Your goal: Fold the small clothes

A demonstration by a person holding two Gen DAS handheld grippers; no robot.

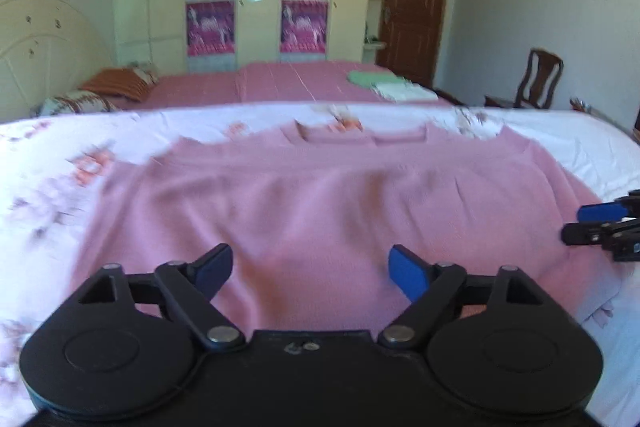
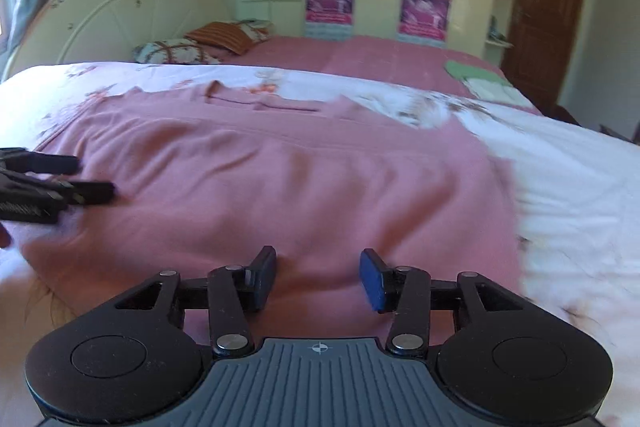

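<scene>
**Handling a soft pink top on the bed**

Looking down both wrist cameras, we see the pink top (image 1: 320,203) spread nearly flat on the bed (image 1: 48,155), neckline at the far side, hem nearest us. It lies on a white floral sheet (image 2: 580,187), with shallow wrinkles across the body.

Our left gripper (image 1: 310,271) hangs over the near half of the garment, jaws spread wide, nothing between them. Our right gripper (image 2: 318,275) hovers over the near right part of the top, jaws partly apart and likewise empty; no pad presses on cloth in either view.

We judge the fabric light, limp and knit-like: it will drape and sag rather than hold a shape, and a pinch in the middle would only bunch it. It looks neither slippery nor fragile, though it may drag the loose sheet along with it. We think the best holds are at the edges, one gripper at each near hem corner or along a side seam, pinching only the top's own layers. Lifting both corners evenly should keep the fold line straight.
</scene>
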